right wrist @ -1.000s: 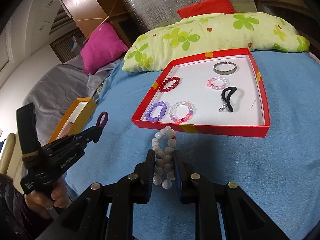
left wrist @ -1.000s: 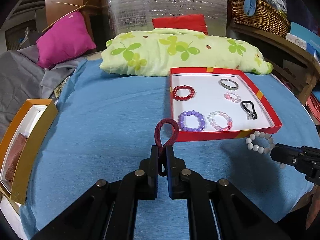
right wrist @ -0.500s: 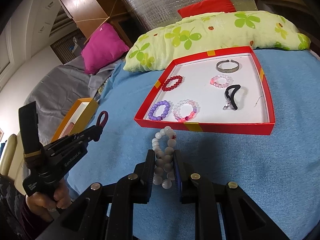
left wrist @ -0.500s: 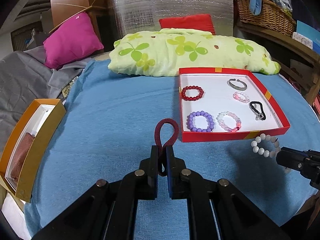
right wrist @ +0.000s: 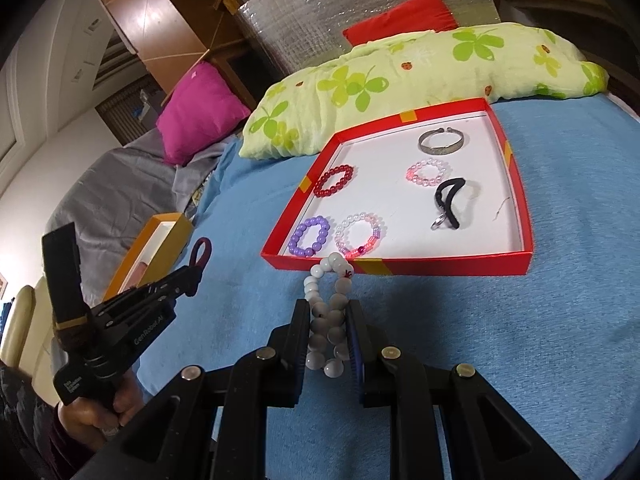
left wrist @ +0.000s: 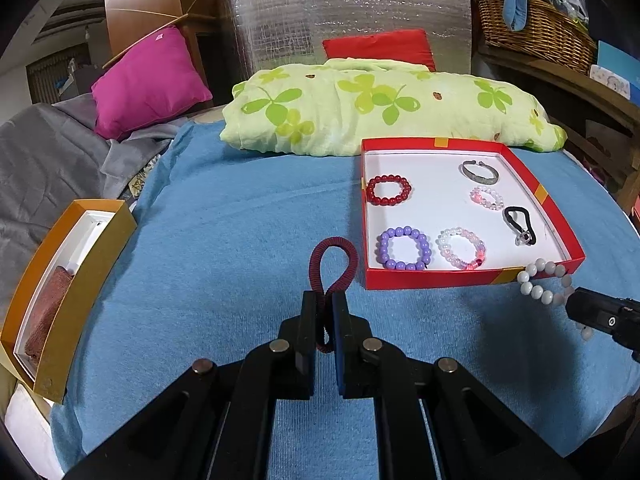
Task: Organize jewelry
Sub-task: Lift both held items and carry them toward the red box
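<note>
The left gripper (left wrist: 325, 314) is pinching a soft, light dark-red elastic hair loop (left wrist: 333, 266) that is sticking up ahead of its closed jaws. The right gripper (right wrist: 329, 334) is clamping a white round-bead stretch bracelet (right wrist: 329, 300), which is hanging limp between its jaws just short of the shallow red cardboard tray (right wrist: 400, 266). Both are probably slippery and floppy, so gripping across the band or beads seems safest.

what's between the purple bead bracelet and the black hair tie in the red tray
The clear-and-pink bead bracelet lies between the purple bead bracelet and black hair tie, seen in both wrist views.
</note>
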A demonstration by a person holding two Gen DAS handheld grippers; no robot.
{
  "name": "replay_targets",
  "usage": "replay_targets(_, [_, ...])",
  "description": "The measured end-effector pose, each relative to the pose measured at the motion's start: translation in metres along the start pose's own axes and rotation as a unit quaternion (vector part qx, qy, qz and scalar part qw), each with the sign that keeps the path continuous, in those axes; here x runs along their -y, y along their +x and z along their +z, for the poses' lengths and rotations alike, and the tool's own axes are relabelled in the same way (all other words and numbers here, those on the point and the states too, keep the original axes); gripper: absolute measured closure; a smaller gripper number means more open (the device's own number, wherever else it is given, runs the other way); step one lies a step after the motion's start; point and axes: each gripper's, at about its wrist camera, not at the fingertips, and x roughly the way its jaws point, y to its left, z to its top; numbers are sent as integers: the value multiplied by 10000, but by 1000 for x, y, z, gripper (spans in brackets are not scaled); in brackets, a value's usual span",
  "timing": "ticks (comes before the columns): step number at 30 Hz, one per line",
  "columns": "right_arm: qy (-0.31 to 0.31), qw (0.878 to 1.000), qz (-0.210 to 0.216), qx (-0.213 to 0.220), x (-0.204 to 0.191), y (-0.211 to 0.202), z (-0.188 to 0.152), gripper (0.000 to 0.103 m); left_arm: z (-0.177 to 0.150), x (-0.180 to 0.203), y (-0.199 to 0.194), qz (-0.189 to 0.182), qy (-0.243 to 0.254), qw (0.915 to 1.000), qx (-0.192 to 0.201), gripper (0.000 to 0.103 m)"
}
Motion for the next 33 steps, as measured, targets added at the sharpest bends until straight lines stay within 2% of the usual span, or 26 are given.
replay_targets(33, [374,9985,-86,378,13,-14,5,83,2,1,-11,186,48,9996,222,95])
